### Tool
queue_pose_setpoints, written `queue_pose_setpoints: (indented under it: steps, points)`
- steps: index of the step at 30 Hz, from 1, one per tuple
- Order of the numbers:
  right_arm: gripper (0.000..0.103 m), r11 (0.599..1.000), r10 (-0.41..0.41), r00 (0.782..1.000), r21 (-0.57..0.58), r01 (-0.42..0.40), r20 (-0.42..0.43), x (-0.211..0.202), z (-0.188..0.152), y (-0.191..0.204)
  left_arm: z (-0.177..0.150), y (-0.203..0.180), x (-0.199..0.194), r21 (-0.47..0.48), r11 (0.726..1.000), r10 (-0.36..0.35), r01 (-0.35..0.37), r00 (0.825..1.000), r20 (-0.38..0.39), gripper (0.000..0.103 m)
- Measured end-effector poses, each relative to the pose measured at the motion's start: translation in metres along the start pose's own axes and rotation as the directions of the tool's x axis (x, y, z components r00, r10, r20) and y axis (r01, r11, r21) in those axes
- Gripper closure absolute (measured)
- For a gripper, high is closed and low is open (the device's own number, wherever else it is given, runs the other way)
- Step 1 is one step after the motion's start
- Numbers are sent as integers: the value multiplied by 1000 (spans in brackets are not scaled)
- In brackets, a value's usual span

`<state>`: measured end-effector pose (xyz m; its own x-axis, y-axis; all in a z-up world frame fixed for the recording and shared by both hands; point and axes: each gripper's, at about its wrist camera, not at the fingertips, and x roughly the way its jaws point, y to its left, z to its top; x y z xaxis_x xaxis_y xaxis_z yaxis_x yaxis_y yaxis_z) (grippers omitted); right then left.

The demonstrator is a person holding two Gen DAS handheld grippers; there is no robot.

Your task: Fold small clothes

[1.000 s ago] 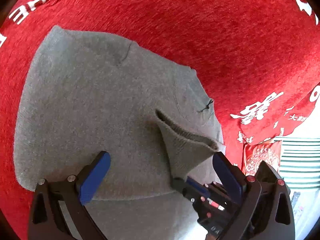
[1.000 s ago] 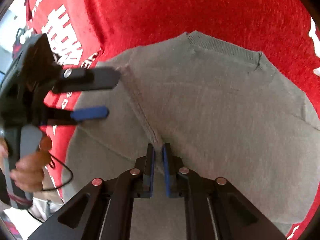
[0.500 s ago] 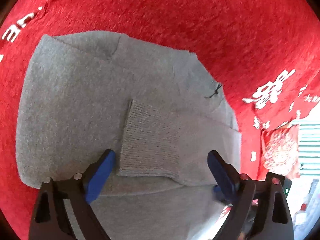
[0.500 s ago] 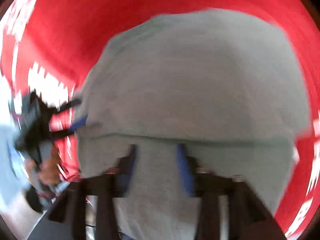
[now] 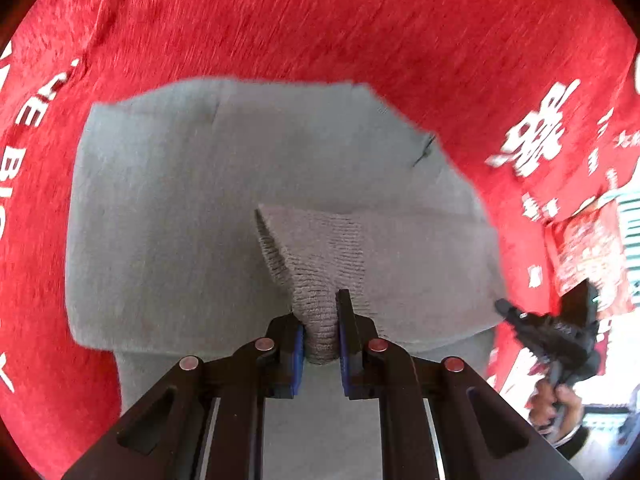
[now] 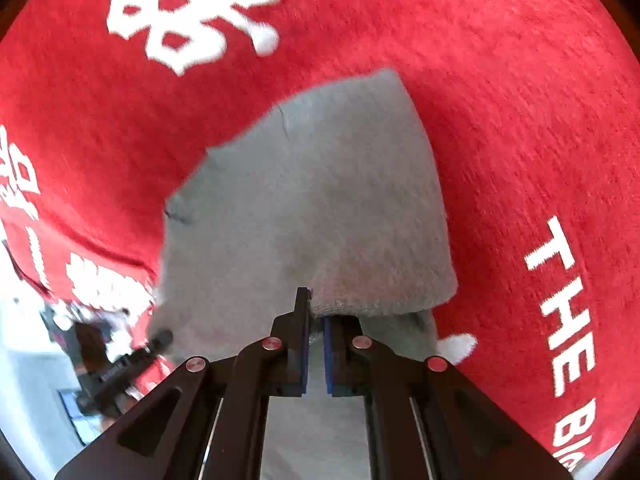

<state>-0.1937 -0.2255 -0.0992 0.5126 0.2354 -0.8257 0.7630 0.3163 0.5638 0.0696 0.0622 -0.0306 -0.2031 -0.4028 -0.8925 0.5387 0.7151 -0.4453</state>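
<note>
On the red cloth [image 5: 360, 40] with white lettering lies the small grey sweater [image 5: 168, 208], partly folded, its body spread flat and one sleeve laid across it. Seen from the left wrist, the left gripper [image 5: 320, 336] points steeply down over the near part of the garment, and its blue-padded fingers [image 5: 298, 356] are closing on the ribbed cuff [image 5: 316, 276] of that sleeve; the cuff is bunched between the pads and rises from them as a small peak, so the knit is pinched there. The neckline with a short dark stitch sits toward the far right edge of the sweater in this view.

At the right edge of the left-wrist view the right gripper [image 5: 508, 308] shows as a dark shape at the sweater's side, with a hand [image 5: 560, 408] on its handle below. From the right wrist, its fingers [image 6: 300, 344] stand narrow, almost together, with a fold of the grey edge caught between the pads. The picture is slightly blurred, so it seems to be the sweater's side hem, though I cannot be sure which edge. The left gripper [image 6: 160, 340] appears low on the left of that view, smeared by motion.
</note>
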Motion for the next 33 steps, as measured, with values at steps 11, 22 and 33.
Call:
queue_pose_setpoints:
  steps: [11, 22, 33]
  points:
    - [51, 988, -51, 999, -143, 50, -3, -42, -11, 7, -2, 32, -29, -16, 976, 220, -219, 975, 44, 87]
    - [48, 997, -46, 995, 61, 41, 86, -24, 81, -44, 4, -20, -9, 116, 957, 259, -265, 964, 61, 87]
    - [95, 978, -174, 983, -102, 180, 62, -8, 88, -27, 10, -32, 12, 123, 935, 324, -334, 942, 92, 87]
